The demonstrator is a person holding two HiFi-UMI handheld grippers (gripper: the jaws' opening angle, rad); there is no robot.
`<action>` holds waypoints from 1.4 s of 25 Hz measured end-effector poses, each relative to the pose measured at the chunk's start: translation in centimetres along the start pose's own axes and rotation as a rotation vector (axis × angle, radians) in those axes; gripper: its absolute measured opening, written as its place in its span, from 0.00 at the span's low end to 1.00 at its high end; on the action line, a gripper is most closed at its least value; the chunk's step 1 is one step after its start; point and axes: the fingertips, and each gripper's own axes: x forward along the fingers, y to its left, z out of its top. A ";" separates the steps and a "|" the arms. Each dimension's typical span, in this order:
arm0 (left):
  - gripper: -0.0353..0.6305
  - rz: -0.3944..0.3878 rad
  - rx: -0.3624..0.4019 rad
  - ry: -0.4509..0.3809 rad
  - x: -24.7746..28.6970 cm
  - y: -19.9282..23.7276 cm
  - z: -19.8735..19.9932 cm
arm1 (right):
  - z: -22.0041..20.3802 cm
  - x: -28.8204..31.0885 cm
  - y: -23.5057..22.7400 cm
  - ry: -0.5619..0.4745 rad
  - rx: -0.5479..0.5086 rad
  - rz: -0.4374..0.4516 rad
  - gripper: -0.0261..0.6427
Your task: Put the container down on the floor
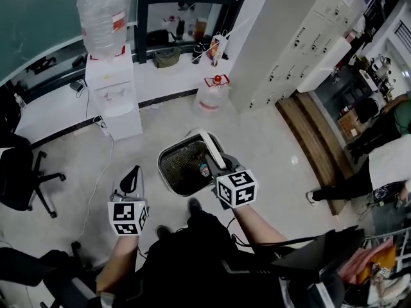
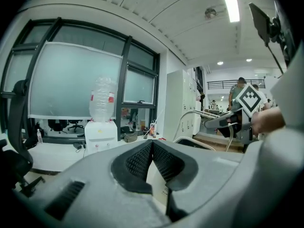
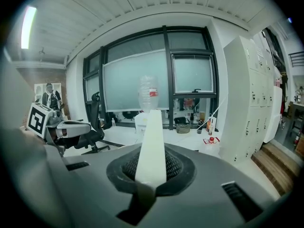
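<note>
A white container (image 1: 166, 156) with a dark mesh inside is in front of my feet in the head view. Its white handle (image 1: 209, 140) arches up over it, and my right gripper (image 1: 216, 165) is shut on that handle. In the right gripper view the handle (image 3: 152, 137) runs as a white strip between the pads of the right gripper (image 3: 151, 167). I cannot tell whether the container touches the floor. My left gripper (image 1: 131, 179) is to the left of the container, apart from it, shut and holding nothing. In the left gripper view the left gripper (image 2: 152, 145) has its pads together.
A water dispenser (image 1: 114, 92) with a big bottle (image 1: 103, 11) stands by the window wall. A spare water bottle (image 1: 211, 99) sits on the floor beyond the container. An office chair (image 1: 19, 175) is at the left. White lockers (image 1: 302, 37), a wooden step (image 1: 314, 140) and a person (image 1: 385, 165) are on the right.
</note>
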 end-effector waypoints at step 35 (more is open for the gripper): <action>0.07 0.107 0.036 0.079 27.1 0.0 6.5 | 6.6 18.3 -20.3 0.003 -0.024 0.144 0.08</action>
